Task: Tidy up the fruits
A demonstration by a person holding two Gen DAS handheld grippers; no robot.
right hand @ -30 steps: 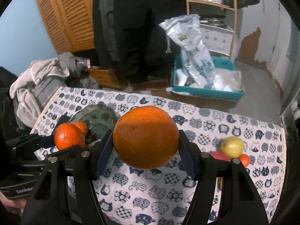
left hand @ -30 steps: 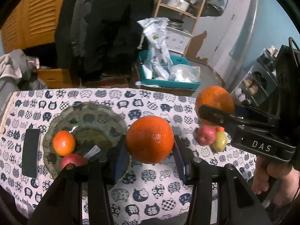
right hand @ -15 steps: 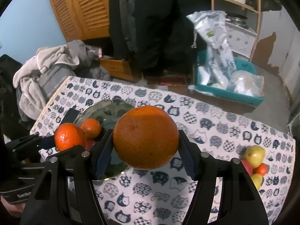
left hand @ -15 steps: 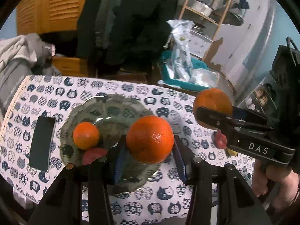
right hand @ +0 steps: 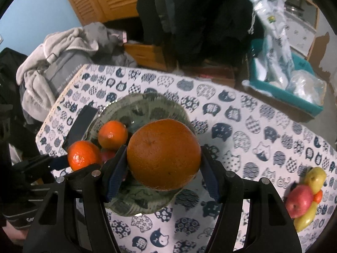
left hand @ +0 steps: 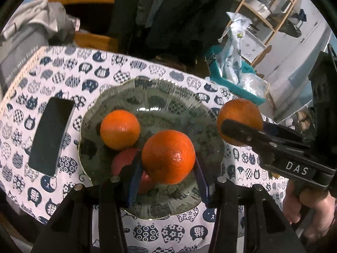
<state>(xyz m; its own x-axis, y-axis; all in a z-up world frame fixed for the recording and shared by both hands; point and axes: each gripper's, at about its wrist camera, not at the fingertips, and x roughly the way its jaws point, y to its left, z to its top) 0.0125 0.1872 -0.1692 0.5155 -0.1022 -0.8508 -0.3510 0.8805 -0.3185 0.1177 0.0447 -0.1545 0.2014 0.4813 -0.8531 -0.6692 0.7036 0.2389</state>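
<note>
Four loose fruits [right hand: 303, 198], right view only.

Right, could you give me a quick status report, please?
Left gripper shut on small orange, right gripper shut on large orange. Both above plate. Nothing blocking.

Left gripper [left hand: 168, 168] clamps a mandarin [left hand: 168, 156] between its blue pads, hanging over the glass plate [left hand: 168, 101]. On the plate: another mandarin [left hand: 120, 129] touching a red fruit [left hand: 123, 160] partly hidden behind the fingers. Black phone [left hand: 51, 136] lies just left of the plate on the cat-print tablecloth [left hand: 88, 69]. Right gripper [left hand: 248, 135], at right, grips an orange [left hand: 239, 116] above the plate's right edge; a hand [left hand: 309, 215] holds its handle.
</note>
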